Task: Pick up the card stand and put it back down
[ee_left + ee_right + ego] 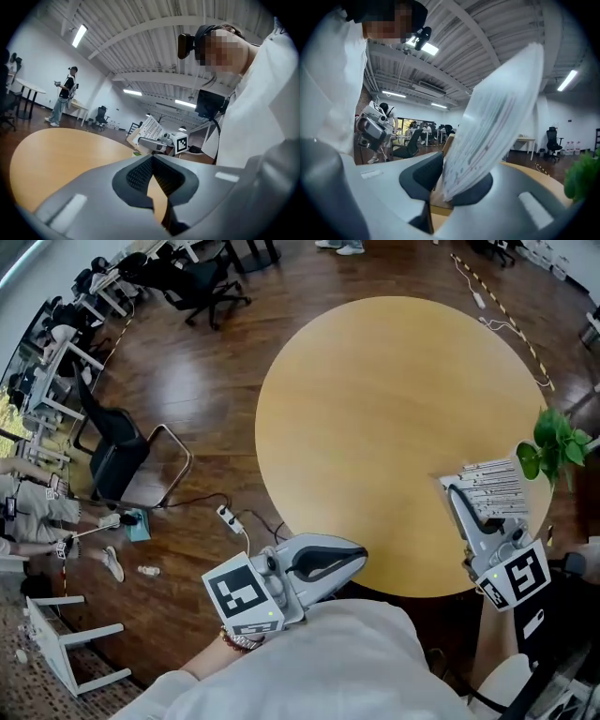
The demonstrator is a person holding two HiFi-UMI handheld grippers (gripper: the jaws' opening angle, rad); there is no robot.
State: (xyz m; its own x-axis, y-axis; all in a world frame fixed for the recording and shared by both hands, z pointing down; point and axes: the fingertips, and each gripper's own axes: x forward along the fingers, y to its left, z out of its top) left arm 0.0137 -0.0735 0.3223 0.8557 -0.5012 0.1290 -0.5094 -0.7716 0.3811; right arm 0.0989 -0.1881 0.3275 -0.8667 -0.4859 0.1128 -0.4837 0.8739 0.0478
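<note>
White card stand [494, 486], rows of fine print, clamped tilted in right claw [457, 490]; left claw [362, 559] together.

Card stand [497, 122]: print blurred in right gripper view, too small to be read in head view; lower end hidden between the jaws of the right gripper [443, 190].
Plant [580, 176]: cut off at 4 o'clock by the lens border.
Round table [375, 409]: rim covered at 7 o'clock by the left gripper [356, 561].
Person [33, 507]: cut off at 9 o'clock, head view.
</note>
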